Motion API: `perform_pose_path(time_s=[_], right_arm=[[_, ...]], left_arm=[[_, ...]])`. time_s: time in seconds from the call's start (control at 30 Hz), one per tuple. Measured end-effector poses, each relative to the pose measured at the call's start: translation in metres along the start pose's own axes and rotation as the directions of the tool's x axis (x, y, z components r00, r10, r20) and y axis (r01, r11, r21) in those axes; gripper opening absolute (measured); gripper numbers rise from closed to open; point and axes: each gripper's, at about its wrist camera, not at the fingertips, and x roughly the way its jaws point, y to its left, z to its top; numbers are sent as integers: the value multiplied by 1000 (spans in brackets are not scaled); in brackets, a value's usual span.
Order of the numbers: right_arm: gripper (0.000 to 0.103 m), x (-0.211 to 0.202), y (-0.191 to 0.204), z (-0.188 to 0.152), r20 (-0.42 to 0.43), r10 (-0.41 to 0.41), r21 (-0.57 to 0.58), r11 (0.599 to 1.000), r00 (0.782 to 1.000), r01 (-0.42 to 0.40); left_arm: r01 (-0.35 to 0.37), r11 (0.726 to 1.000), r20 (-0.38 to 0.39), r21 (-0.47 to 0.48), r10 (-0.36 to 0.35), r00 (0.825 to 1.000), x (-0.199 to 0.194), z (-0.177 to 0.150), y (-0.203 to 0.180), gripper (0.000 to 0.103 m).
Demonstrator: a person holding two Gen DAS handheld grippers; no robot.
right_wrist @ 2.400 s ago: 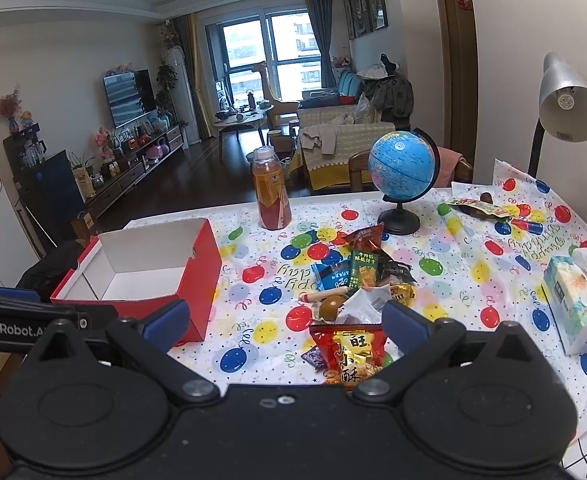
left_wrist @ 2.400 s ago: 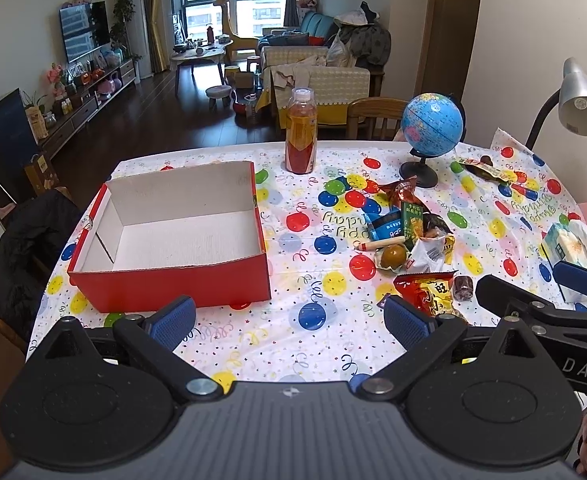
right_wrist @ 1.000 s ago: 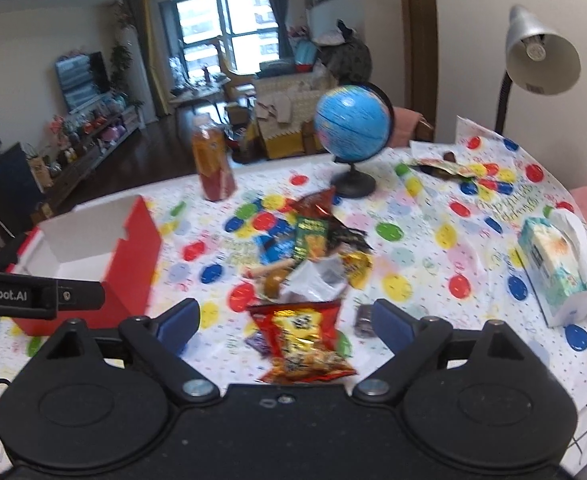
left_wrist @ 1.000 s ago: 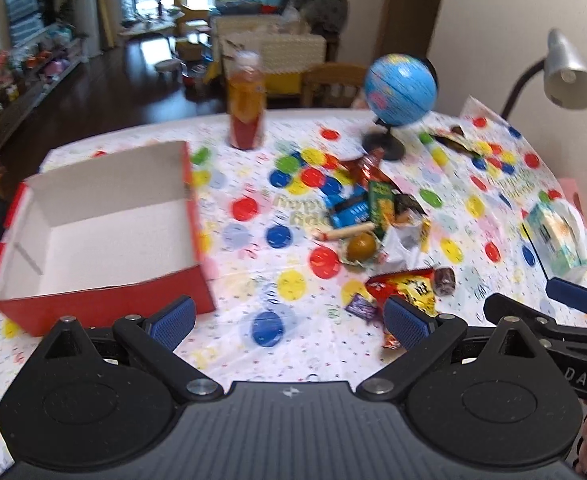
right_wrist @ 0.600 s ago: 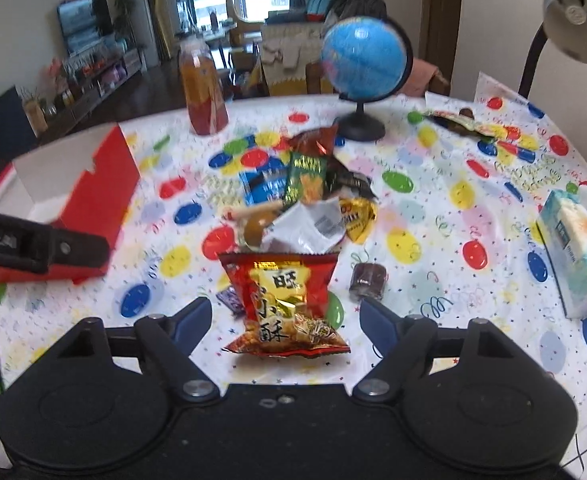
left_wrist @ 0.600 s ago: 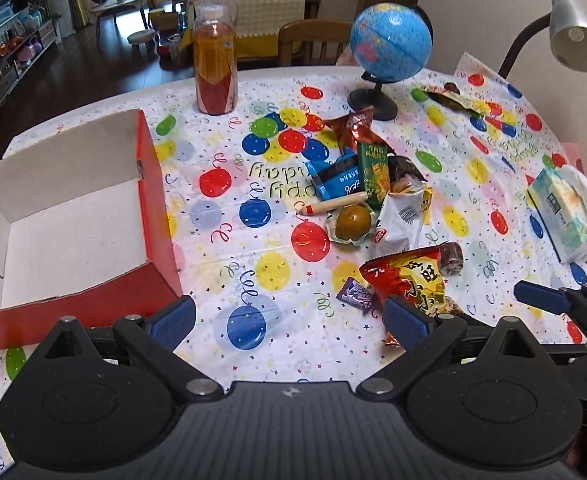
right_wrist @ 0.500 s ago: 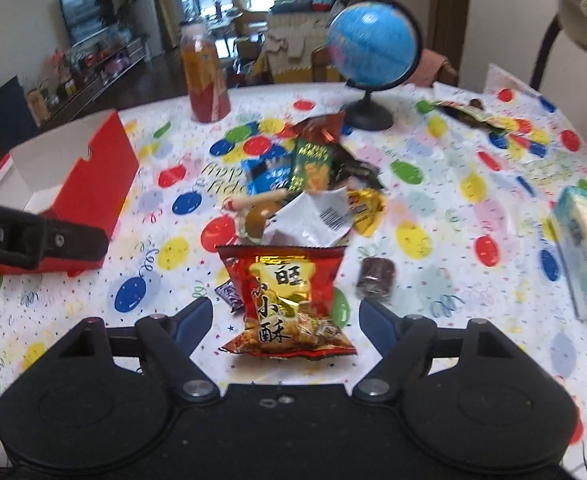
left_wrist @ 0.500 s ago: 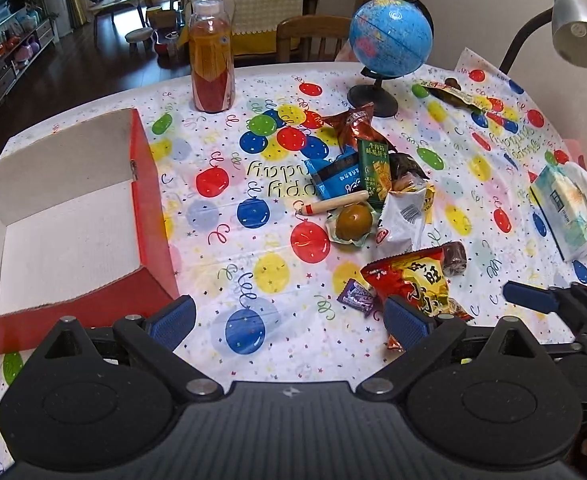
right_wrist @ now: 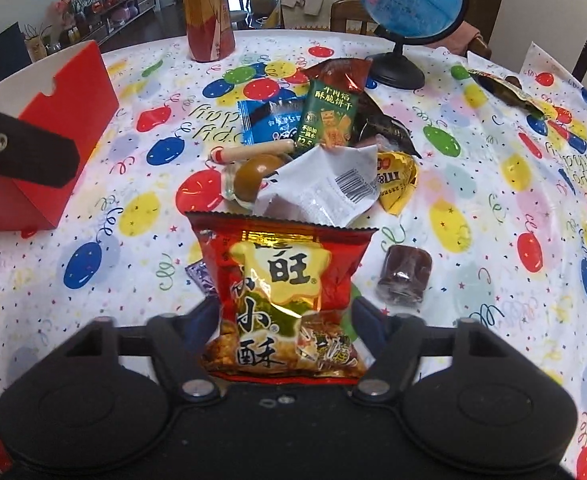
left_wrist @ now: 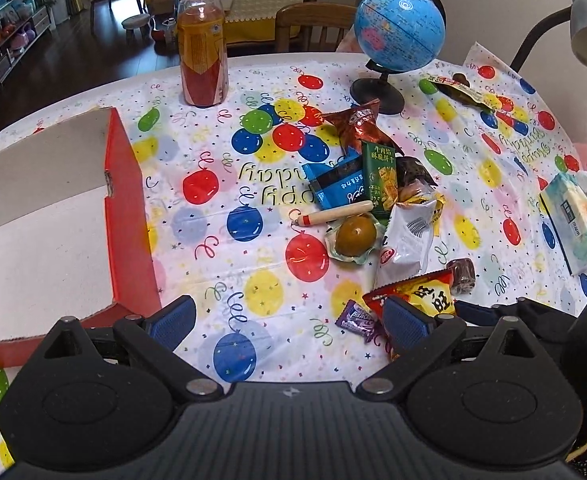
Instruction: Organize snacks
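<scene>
Left wrist view: ahead-left of my left tool [left_wrist: 289,318], its fingers spread and holding nothing, I see the red box [left_wrist: 129,208] on the desk [left_wrist: 221,264], only bare white cardboard showing inside. Ahead-right lies the snack pile, a green biscuit pack [left_wrist: 380,178] on top. Right wrist view: my right tool [right_wrist: 283,320] has its fingers on either side of the red snack bag [right_wrist: 281,292], apparently touching it; I cannot tell if it grips.

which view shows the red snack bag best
The right wrist view: the red snack bag fills the centre, front print readable, sitting between the right claw fingers. The left wrist view shows only its top corner, cut off behind the left claw's finger.
</scene>
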Motion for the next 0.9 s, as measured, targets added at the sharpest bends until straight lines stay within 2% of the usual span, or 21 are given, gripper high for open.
perform_pose_path(time_s=[0.07, 0.13, 0.3, 0.47, 0.6, 0.73, 0.9], right_arm=[[64, 0, -1, 2, 6, 9, 2, 1000, 1000, -9], [53, -3, -4, 0, 13, 19, 12, 1000, 1000, -19], [46, -15, -13, -4, 19, 43, 58, 997, 999, -44], [45, -36, -29, -16, 33, 41, 110, 993, 999, -45], [45, -53, -46, -28, 40, 11, 157, 987, 999, -17], [45, -66, -64, -40, 40, -19, 215, 977, 999, 10], [45, -77, -80, -56, 34, -46, 273, 961, 998, 35]], left_arm=[[11, 1000, -8, 1, -11, 1000, 2, 3, -1, 101], [16, 1000, -10, 5, -16, 1000, 3, 5, -5, 101], [30, 999, -19, 32, -29, 999, 10, 14, -20, 101], [53, 996, -36, 73, -51, 998, 25, 27, -44, 101], [48, 988, -49, 146, -41, 998, 48, 35, -70, 101], [49, 976, -80, 212, -32, 996, 76, 40, -94, 101], [59, 966, -136, 252, -25, 990, 108, 39, -111, 100]])
